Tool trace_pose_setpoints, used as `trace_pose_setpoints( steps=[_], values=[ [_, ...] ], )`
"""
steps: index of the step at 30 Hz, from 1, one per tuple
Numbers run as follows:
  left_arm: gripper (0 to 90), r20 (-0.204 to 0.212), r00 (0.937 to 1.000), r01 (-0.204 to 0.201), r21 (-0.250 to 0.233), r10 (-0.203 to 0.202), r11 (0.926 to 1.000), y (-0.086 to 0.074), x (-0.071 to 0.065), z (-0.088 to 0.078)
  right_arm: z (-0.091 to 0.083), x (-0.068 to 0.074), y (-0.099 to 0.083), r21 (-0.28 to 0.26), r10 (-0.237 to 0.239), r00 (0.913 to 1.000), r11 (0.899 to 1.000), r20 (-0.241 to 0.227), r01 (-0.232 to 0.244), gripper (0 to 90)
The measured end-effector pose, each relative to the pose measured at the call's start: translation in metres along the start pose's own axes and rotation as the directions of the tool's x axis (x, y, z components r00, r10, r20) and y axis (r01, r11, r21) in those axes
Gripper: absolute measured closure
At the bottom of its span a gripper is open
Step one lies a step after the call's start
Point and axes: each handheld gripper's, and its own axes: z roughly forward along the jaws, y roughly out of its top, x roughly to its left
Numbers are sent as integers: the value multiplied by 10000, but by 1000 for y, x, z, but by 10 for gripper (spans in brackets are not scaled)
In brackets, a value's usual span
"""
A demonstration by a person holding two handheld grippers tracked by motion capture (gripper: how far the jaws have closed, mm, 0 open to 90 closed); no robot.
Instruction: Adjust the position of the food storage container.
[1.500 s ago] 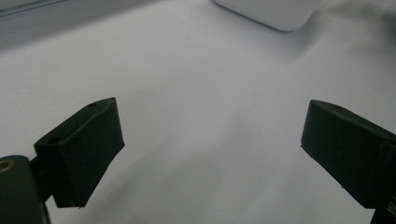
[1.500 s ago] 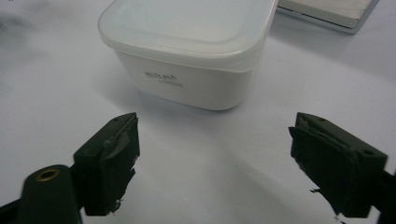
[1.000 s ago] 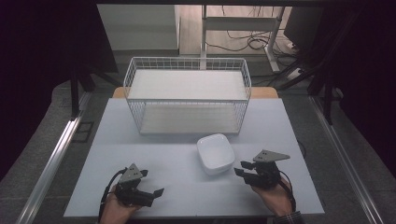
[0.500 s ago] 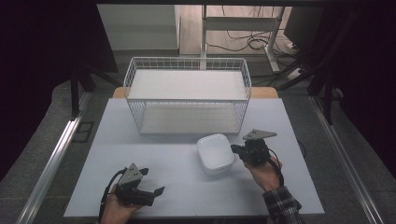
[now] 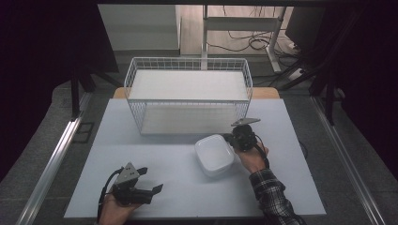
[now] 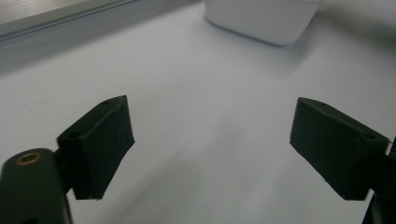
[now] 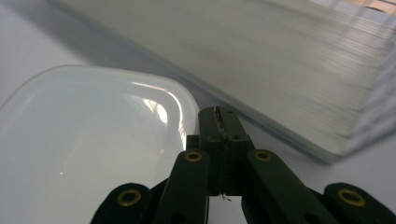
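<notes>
The right gripper (image 5: 233, 137) has advanced from the table's near right to the far right corner of the white container (image 5: 214, 154), its jaws pressed together with nothing between them, tips at the rim. The container rests on the table (image 5: 155, 154) just in front of the wire basket (image 5: 187, 96). The left gripper (image 5: 152, 190) remains low near the front edge, jaws spread and empty; in my judgement, a push or grasp of the container is imminent.
</notes>
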Motion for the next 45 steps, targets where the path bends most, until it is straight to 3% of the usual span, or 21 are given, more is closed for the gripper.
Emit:
trace_pose_setpoints(
  steps=[3,9,13,16,19,22,24,28,30,32,35,40,45],
  values=[
    [155,32,10000,-59,3,59,10000,1,-1,0,6,12,3,56,-446,9985,9990,-307,447,891],
    [224,20,10000,-13,138,12,9999,3,1,-1,14,40,6,99,-869,9860,9960,-1425,892,891],
    [315,44,9999,160,255,-162,9995,4,5,-1,17,61,6,35,-1313,9641,9907,-2307,1357,891],
    [416,-11,9997,250,344,-250,9991,7,10,0,8,68,6,-179,-1526,9633,9881,-2207,1525,890],
    [518,164,9987,470,352,-476,9983,13,19,6,-9,61,1,-432,-1269,9734,9917,-1908,1208,890],
    [635,405,9967,689,417,-706,9968,20,27,17,-30,54,-16,-382,-778,9833,9966,-1644,725,890],
    [713,393,9974,574,554,-596,9968,25,29,24,-40,53,-31,-271,-643,9861,9978,-1532,608,891],
    [834,713,9966,381,539,-419,9978,38,31,42,-53,57,-56,108,-342,9859,9993,-1637,364,891],
    [863,953,9946,369,547,-420,9978,43,30,52,-55,63,-63,289,-104,9800,9994,-1987,165,891],
    [877,1156,9923,368,637,-440,9973,45,28,60,-53,70,-66,487,-138,9754,9985,-2198,251,891],
    [889,1349,9907,38,963,-168,9953,44,19,68,-47,74,-67,570,-151,9737,9980,-2273,287,890],
    [897,1174,9930,-34,1098,-95,9939,45,6,59,-45,74,-66,452,-142,9772,9987,-2117,243,890],
    [897,1051,9944,-226,1372,82,9903,36,-17,50,-46,73,-68,361,-213,9770,9989,-2123,296,891]
  ],
)
